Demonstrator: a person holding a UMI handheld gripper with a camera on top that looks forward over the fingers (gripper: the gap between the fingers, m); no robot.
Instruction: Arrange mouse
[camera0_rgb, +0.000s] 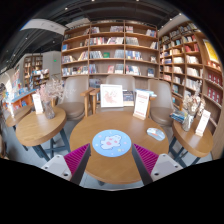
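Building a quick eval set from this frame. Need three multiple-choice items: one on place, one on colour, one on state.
1. Where does the mouse lie?
A. on the round blue pad
B. on the bare table beside the pad, beyond the gripper
C. on a bookshelf

2. What colour is the round mouse pad?
A. red
B. light blue
C. black

3. How does the gripper stand?
A. shut on the mouse
B. open, holding nothing
C. shut on the pad

Answers:
1 B: the white mouse rests on the wooden round table just off the pad's edge.
2 B: the disc is pale blue with a white centre.
3 B: the two pink pads sit wide apart with the mouse pad ahead between them, nothing touched.
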